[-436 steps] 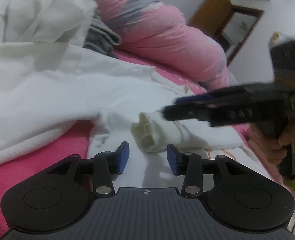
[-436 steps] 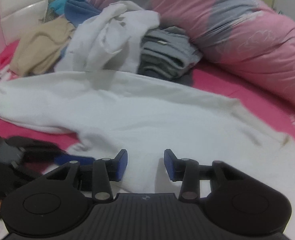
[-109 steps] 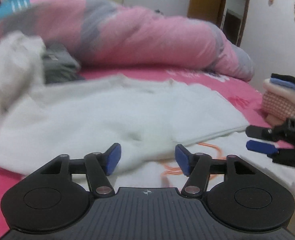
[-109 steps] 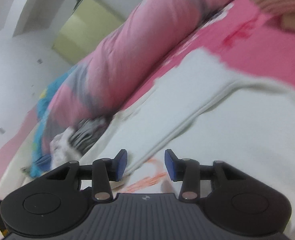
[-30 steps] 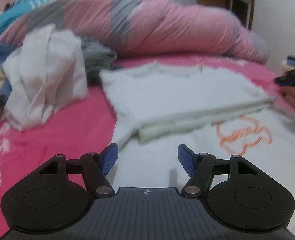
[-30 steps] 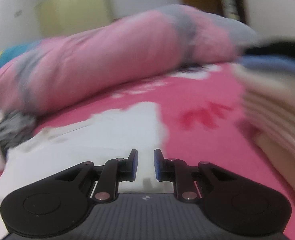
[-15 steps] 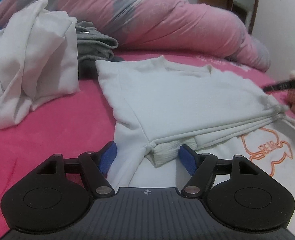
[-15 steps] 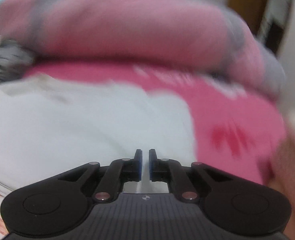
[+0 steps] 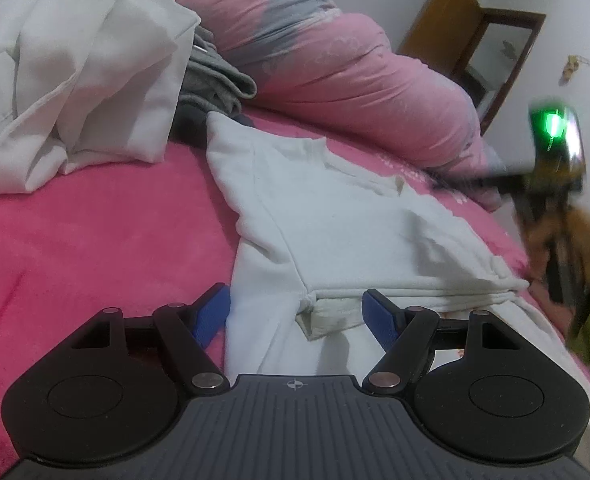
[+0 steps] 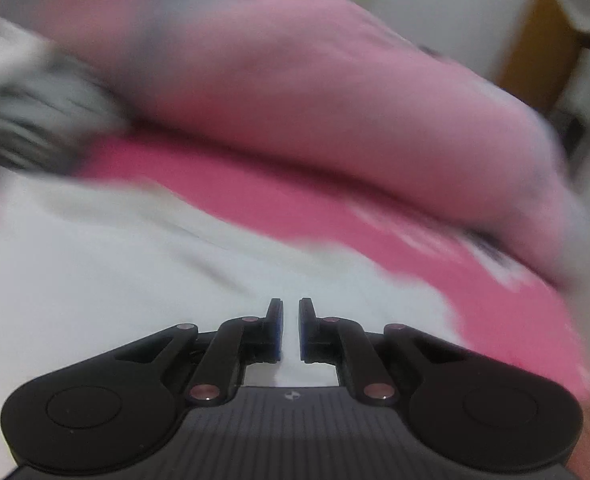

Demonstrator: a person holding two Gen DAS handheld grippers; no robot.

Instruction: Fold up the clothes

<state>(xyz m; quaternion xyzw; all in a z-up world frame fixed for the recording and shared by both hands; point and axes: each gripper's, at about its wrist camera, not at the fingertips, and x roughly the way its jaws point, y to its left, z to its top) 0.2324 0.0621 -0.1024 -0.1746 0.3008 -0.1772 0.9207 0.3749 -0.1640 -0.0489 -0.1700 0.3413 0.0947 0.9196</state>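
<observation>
With your left gripper (image 9: 295, 314) open over the folded cuff (image 9: 329, 314) and your right gripper (image 10: 290, 330) shut on nothing, pinch the soft, limp white sweatshirt (image 9: 335, 216), lying on the pink bed (image 9: 95, 248), by that thick layered near edge.

Each gripper (image 9: 295, 314) (image 10: 290, 330) has black linkage arms, silver rivets, blue pads, ribbed grey body.

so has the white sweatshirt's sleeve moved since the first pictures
Yes. The sleeve cuff now lies folded across the white sweatshirt, nearer the gray clothes; it was spread out before.
</observation>
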